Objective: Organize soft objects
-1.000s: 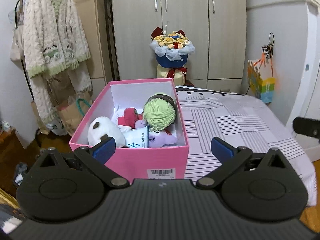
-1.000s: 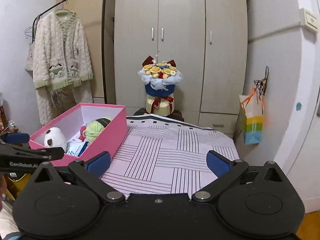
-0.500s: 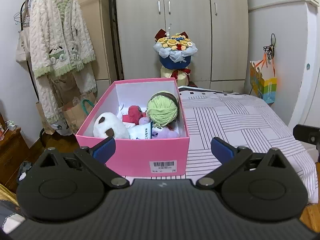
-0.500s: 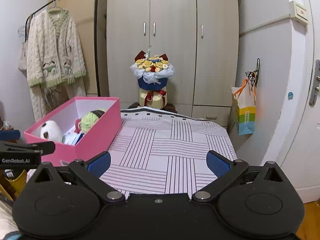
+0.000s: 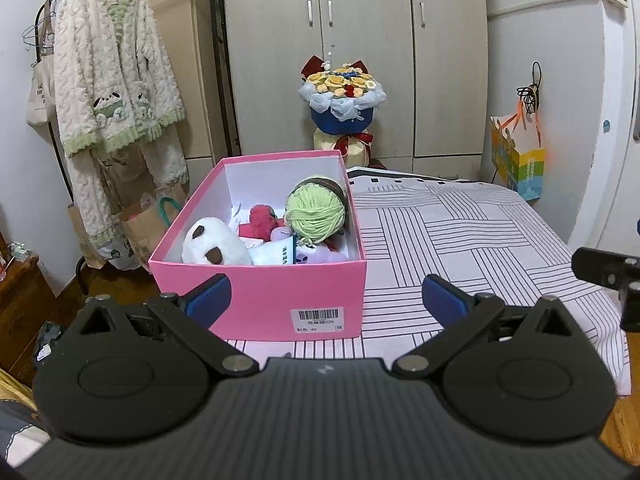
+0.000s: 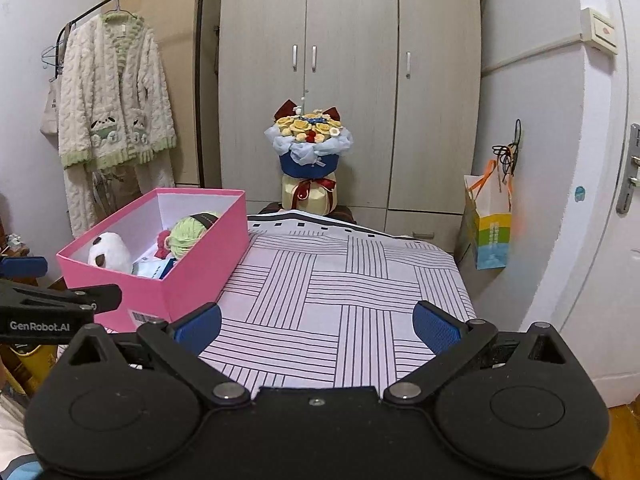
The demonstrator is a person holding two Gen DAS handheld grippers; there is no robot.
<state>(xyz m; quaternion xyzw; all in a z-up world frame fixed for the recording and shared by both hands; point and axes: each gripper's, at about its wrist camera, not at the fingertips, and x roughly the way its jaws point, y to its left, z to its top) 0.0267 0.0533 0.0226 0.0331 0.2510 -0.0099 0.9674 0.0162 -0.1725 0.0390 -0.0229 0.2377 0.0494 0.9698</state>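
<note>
A pink box (image 5: 264,292) (image 6: 200,256) stands on the left side of a striped table cover (image 5: 448,240) (image 6: 344,280). Inside lie a green yarn ball (image 5: 316,212) (image 6: 188,232), a white plush (image 5: 214,242) (image 6: 109,254), a red plush (image 5: 262,220), a purple plush (image 5: 316,256) and a white packet (image 5: 276,254). My left gripper (image 5: 326,298) hangs open just in front of the box, holding nothing. My right gripper (image 6: 316,324) is open over the bare cover, to the right of the box. Part of the left gripper's arm (image 6: 56,304) shows in the right wrist view.
A flower bouquet (image 5: 342,100) (image 6: 308,152) stands behind the table before a grey wardrobe (image 5: 352,52). A fluffy cardigan (image 5: 116,80) hangs on a rack at left, with paper bags (image 5: 148,224) below. A colourful bag (image 5: 518,160) hangs at right by a door (image 6: 612,200).
Both grippers have pulled back and risen away from the box, which now looks smaller and farther off. Both stayed open and empty.
</note>
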